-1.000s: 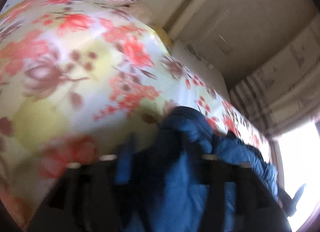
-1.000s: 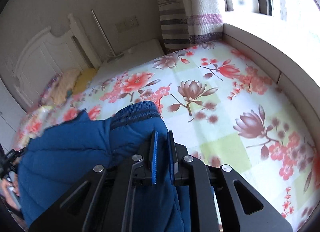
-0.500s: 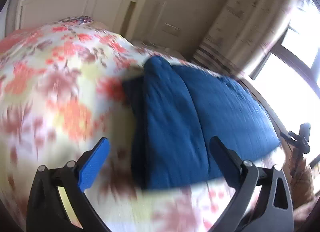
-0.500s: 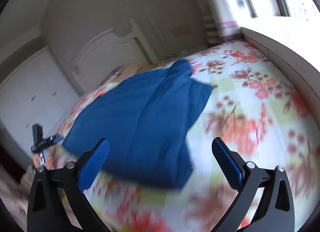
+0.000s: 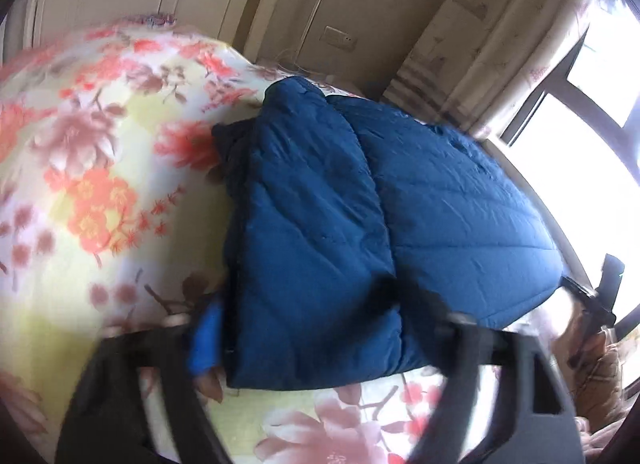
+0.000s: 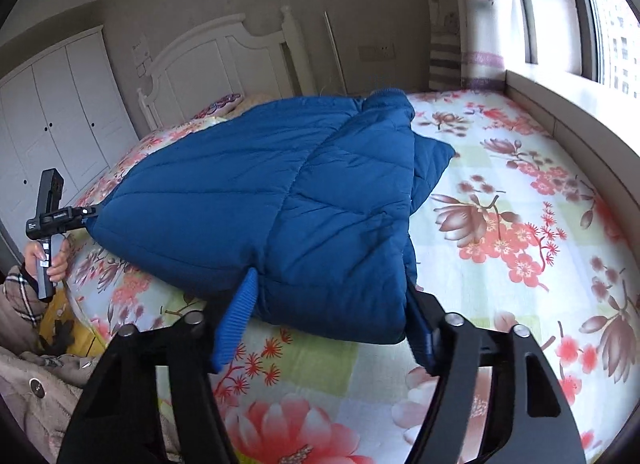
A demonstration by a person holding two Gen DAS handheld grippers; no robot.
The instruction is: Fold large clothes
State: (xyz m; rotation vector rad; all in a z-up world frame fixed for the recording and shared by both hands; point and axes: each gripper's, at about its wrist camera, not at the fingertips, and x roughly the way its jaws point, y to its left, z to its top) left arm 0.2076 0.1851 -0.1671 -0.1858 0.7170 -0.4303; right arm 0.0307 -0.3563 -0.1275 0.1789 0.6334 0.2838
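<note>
Both grippers were held wide, pads straddling the near hem of the jacket (image 6: 280,200) without pinching it. Right gripper (image 6: 320,320) was set at one corner of the folded bundle, left gripper (image 5: 320,328) at the other, though that view was blurred. The jacket was laid on the floral bed (image 6: 520,224), sleeves apparently turned in over the body. A lengthwise fold seemed finished; the crosswise fold was judged to be next. For that, both corners would need to be clamped together and carried evenly toward the collar (image 6: 390,102), or the padding might skew.
</note>
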